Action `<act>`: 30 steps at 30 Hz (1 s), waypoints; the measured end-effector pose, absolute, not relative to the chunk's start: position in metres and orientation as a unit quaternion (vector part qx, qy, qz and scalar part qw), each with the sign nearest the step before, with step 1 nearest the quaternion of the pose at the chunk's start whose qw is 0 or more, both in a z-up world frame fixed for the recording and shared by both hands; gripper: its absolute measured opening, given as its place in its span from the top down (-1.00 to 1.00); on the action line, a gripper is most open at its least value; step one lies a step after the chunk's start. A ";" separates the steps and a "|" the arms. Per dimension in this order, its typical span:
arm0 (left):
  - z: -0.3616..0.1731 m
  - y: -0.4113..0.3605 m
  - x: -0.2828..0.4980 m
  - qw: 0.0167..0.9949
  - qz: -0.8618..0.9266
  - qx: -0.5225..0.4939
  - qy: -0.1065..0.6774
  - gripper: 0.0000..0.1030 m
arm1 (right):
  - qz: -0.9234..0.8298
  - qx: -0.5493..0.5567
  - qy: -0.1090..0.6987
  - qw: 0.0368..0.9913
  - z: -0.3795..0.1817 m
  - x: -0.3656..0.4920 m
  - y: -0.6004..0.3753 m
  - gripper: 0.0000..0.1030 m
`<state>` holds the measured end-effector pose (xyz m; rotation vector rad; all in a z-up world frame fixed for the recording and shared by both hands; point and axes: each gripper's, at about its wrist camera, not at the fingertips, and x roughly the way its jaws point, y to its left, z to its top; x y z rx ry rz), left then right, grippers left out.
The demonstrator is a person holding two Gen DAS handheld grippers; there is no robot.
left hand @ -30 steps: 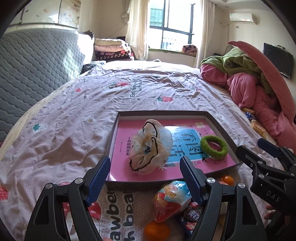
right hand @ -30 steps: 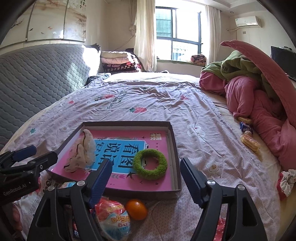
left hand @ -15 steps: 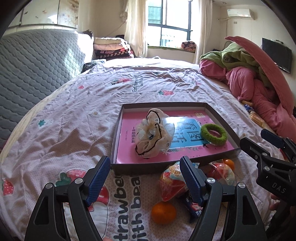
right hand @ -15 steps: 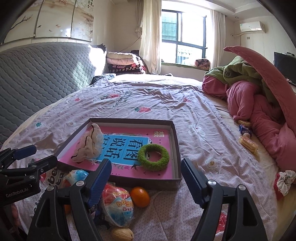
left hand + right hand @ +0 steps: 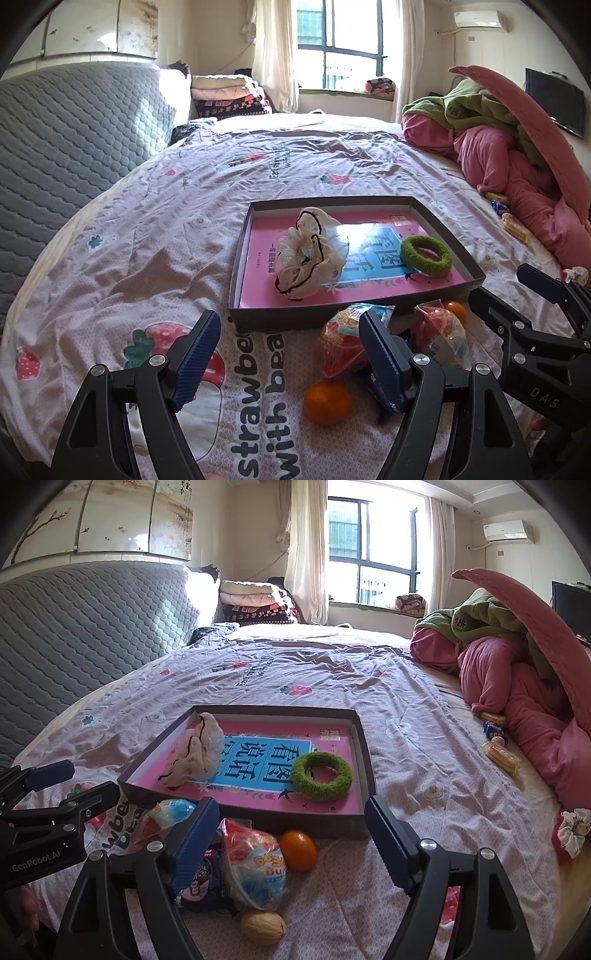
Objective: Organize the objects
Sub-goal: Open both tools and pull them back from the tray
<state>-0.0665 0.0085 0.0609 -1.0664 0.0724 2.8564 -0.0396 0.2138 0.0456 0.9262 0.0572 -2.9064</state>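
Note:
A shallow dark box (image 5: 236, 291) (image 5: 365, 753) lies on the bed with a pink book, a cream scrunchie (image 5: 310, 254) (image 5: 197, 749) and a green ring scrunchie (image 5: 426, 251) (image 5: 321, 775) inside. In front of it lie snack packets (image 5: 341, 343) (image 5: 255, 864), two oranges (image 5: 328, 401) (image 5: 298, 850) and a walnut (image 5: 263, 927). My left gripper (image 5: 290, 363) is open and empty, above the bedsheet near the box's front left. My right gripper (image 5: 291, 842) is open and empty, above the snacks and orange.
A pile of pink and green bedding (image 5: 517, 672) fills the right side. Snack packets (image 5: 500, 749) and a red-white scrunchie (image 5: 570, 834) lie at the right edge. A grey quilted headboard (image 5: 74, 129) runs along the left. Folded blankets (image 5: 255, 605) sit at the back.
Both grippers have pulled back from the box, so more of the snacks, an orange and a walnut show in front of it. Nothing was taken hold of.

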 end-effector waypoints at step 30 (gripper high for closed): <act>0.032 0.002 -0.043 0.077 0.915 -0.394 0.035 -0.52 | -0.944 0.325 0.029 0.047 0.029 -0.011 0.221 -0.57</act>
